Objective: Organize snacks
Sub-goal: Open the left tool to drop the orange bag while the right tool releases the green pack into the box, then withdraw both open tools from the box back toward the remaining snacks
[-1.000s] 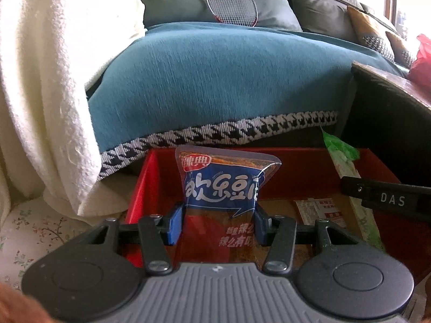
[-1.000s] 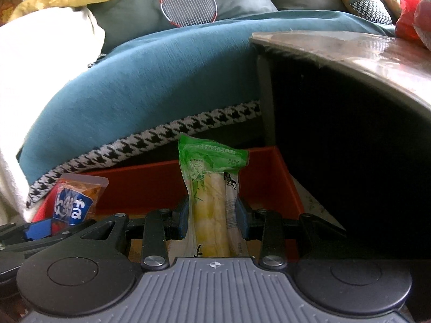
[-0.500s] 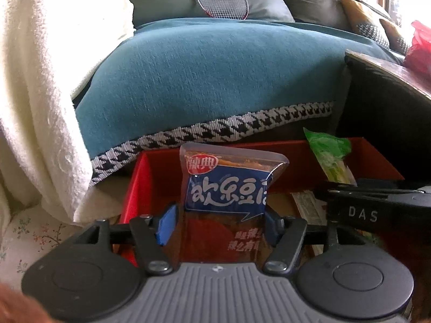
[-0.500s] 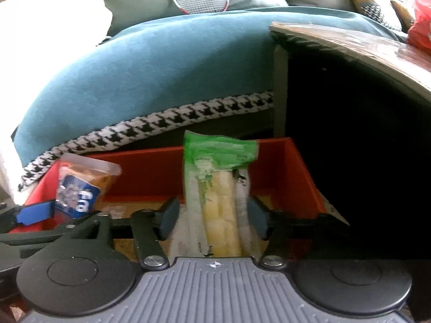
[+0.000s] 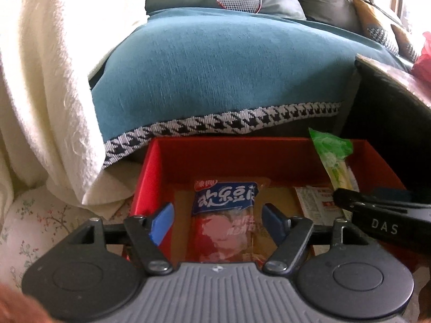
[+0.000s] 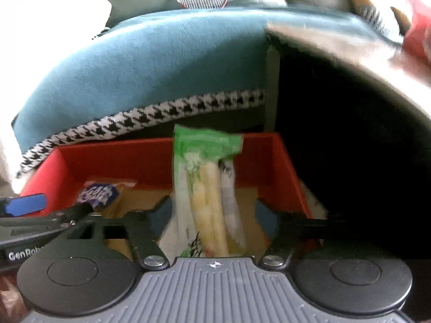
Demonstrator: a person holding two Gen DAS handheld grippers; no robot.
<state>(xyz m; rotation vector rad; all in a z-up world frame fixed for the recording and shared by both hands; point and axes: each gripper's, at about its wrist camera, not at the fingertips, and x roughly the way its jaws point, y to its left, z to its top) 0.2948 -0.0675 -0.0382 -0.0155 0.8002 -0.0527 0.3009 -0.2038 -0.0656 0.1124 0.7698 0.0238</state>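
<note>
A red box [image 5: 150, 169] sits on the floor before the sofa; it also shows in the right wrist view [image 6: 269, 161]. My left gripper [image 5: 218, 220] is open above it, and the blue-and-red snack packet [image 5: 225, 215] lies on the box floor between its spread fingers. My right gripper [image 6: 212, 210] is open; the green-topped packet of pale sticks [image 6: 207, 177] stands between its fingers, blurred, with gaps on both sides. That packet also shows in the left wrist view [image 5: 332, 153], at the box's right side.
A teal sofa throw with a houndstooth border [image 5: 229, 75] rises behind the box. A white blanket [image 5: 40, 80] hangs at the left. A dark table [image 6: 350, 134] stands right of the box. A flat white packet [image 5: 315, 202] lies in the box.
Both grippers have opened wide. The blue-and-red packet has dropped flat onto the box floor. The green-topped packet has come free of the right fingers and is blurred with motion.
</note>
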